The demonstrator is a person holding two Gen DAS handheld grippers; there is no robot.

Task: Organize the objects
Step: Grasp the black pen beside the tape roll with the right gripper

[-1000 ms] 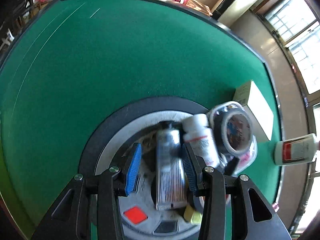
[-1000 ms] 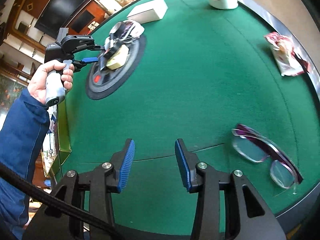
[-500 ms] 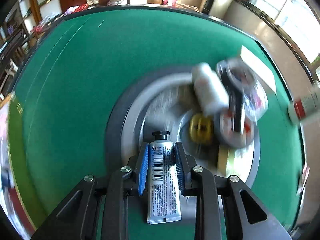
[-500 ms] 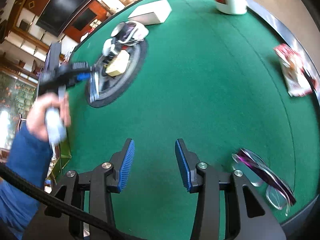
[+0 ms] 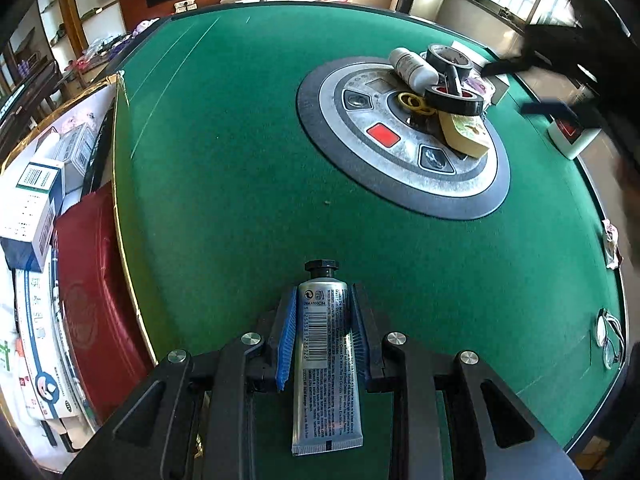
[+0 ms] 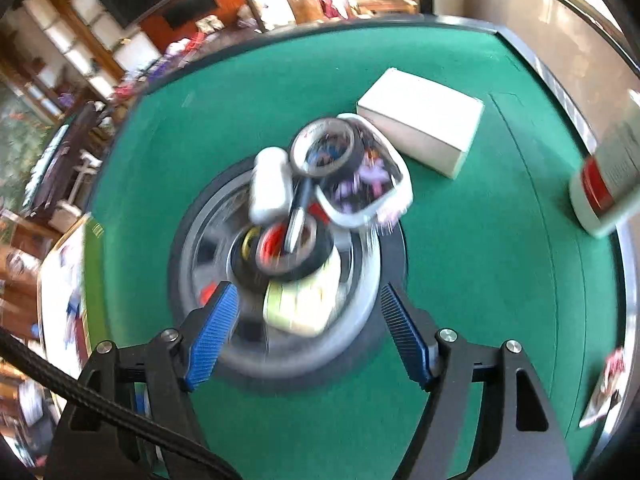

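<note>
The left gripper's [image 5: 325, 334] jaws are clamped on a silver tube [image 5: 325, 364]: both blue pads press its sides, the black cap pointing away from the camera and the crimped end toward it. In the left wrist view the tube hangs over the green table [image 5: 224, 168] close to its near edge. At the table's left edge sits an open cardboard box [image 5: 60, 240] holding a dark red case and white cartons. Toward the far right of the felt lies the round silver console [image 5: 404, 148] with its pile: a white bottle [image 5: 412, 66], two black tape rolls [image 5: 454, 100], yellow rings and a pale yellow block [image 5: 466, 134]. A pair of glasses [image 5: 610, 338] lies at the near right edge, a white bottle with a red label [image 5: 570, 134] by the far right edge.

In the right wrist view, blurred, the right gripper's [image 6: 308, 334] jaws stand wide apart, having just been opening, with nothing pressed between the pads. They hover above the near side of the console, the yellow block showing between them. A white box [image 6: 420, 138] rests on the felt just past the pile, toward the far right corner, and the red-labelled bottle stands at the right edge
</note>
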